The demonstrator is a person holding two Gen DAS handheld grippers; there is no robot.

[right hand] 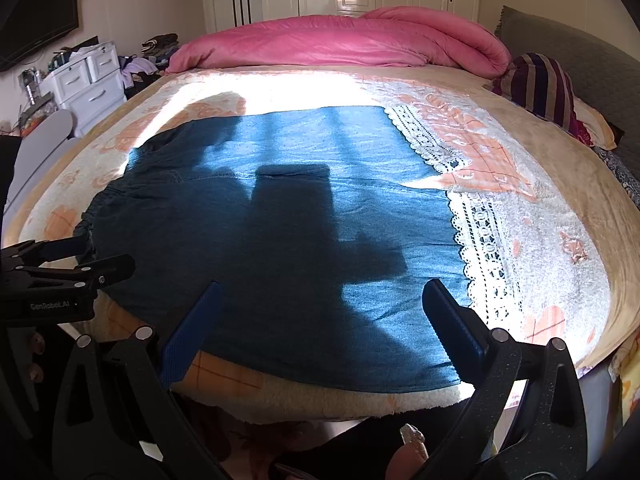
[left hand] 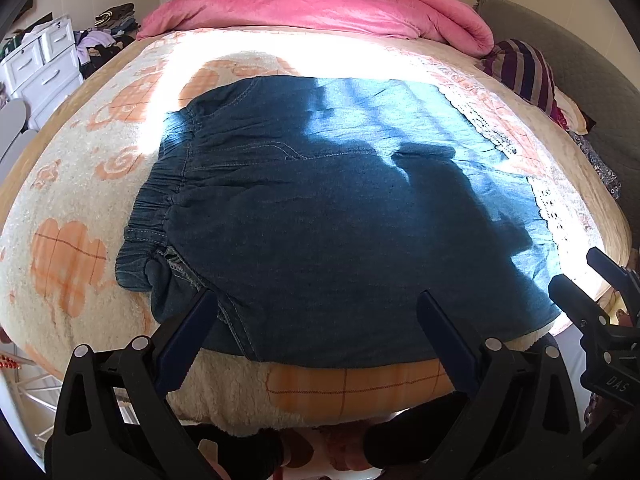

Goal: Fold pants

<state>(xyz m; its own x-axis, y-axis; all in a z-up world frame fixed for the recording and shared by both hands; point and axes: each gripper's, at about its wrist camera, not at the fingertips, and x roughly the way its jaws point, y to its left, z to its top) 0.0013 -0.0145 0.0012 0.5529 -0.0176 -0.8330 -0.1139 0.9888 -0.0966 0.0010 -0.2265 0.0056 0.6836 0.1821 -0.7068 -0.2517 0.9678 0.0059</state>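
We see the denim pants spread flat on the bed, lace hems right, waistband left, both grippers' fingers spread wide, holding nothing.

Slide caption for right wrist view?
Open right gripper poised over denim pants spread flat on the bed.

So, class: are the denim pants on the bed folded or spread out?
Spread out. The denim pants lie flat on the bed, both lace-hemmed legs side by side, no fold.
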